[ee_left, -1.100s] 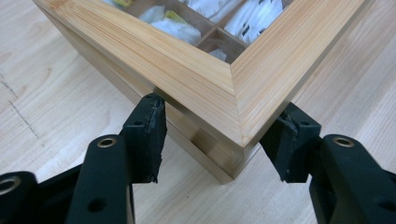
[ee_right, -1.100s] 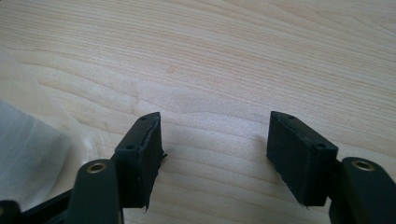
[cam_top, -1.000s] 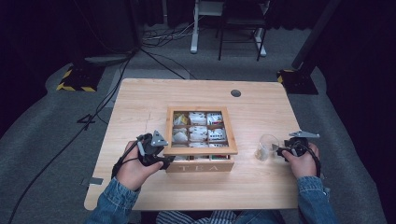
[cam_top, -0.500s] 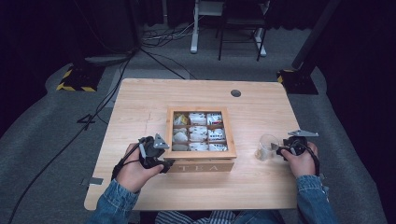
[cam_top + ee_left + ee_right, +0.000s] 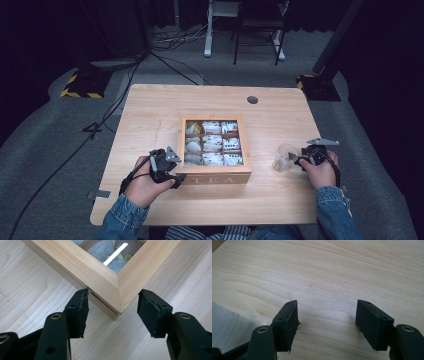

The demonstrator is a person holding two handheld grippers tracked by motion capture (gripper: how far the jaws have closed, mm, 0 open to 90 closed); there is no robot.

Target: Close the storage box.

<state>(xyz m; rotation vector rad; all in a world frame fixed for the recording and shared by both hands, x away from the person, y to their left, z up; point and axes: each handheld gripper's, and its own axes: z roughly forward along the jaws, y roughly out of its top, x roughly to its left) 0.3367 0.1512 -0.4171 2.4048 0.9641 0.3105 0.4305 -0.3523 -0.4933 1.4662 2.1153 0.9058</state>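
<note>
left hand-held gripper [image 5: 112, 312] now nearer the tea box [image 5: 110, 287] corner, jaws apart; right hand-held gripper [image 5: 327, 322] likewise apart

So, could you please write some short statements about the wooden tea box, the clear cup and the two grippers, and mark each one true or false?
1. The left gripper has its jaws open around a corner of the square light wooden tea box. True.
2. The right gripper is shut on the clear plastic cup. False: its jaws are open over the bare light wooden table, with nothing between them.
3. The tea box stands near the middle of the table. True.
4. The clear plastic cup stands to the left of the tea box. False: in the high view it stands to the right of the box, beside the right gripper.
</note>
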